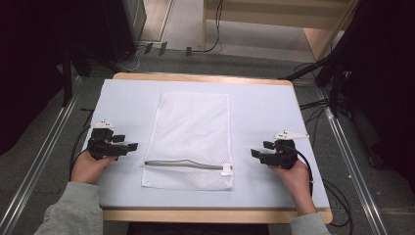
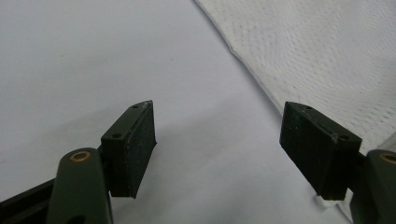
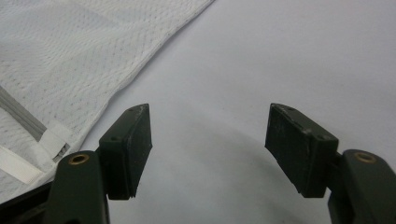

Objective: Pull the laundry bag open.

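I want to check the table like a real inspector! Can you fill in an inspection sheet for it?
Surface: pale blue mat on a wooden table.
Job's things: white mesh bag lying flat, grey zipper closed.
Clutter: nothing seen.
Grippers: left hand-held gripper and right hand-held gripper open, empty, either side of the bag.
Cables: black cables on the floor.
Surroundings: grey floor, metal rails.

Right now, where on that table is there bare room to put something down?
The widest bare patches on the table lie left and right of the white mesh bag, toward the far edge. A narrow strip runs behind the bag and another along the near edge. It is tighter beside the bag's zipper, where the left tool and right tool sit, both open.
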### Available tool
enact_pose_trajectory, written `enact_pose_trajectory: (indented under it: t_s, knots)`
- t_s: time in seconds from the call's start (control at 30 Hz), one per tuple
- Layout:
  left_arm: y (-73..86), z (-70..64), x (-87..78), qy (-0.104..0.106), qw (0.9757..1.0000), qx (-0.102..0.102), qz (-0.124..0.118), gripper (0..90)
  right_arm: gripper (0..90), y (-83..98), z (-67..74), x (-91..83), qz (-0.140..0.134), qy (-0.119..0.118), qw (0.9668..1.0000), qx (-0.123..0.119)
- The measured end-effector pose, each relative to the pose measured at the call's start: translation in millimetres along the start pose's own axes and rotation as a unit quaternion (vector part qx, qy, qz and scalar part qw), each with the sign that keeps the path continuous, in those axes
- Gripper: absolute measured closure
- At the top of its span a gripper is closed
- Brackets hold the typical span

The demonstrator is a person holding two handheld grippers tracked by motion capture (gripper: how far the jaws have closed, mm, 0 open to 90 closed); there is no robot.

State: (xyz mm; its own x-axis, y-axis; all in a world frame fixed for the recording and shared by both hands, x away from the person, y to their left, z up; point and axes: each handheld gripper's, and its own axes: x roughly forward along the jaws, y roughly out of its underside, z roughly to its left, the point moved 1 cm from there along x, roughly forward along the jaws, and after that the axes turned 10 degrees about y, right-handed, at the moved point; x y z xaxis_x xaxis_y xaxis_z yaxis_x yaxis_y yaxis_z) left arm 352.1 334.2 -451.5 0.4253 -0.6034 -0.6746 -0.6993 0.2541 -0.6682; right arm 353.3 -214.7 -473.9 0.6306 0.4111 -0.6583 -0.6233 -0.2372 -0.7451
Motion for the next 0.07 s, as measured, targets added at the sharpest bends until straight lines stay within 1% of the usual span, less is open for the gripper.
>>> enact_pose_trajectory:
  t_s: [0.07]
  knots:
    - [0.2,1.1,1.0,-0.006,1.0,0.0,0.002,25.4,30.9,0.4,-0.4,0.9,0.0,0.003,1.0,-0.005]
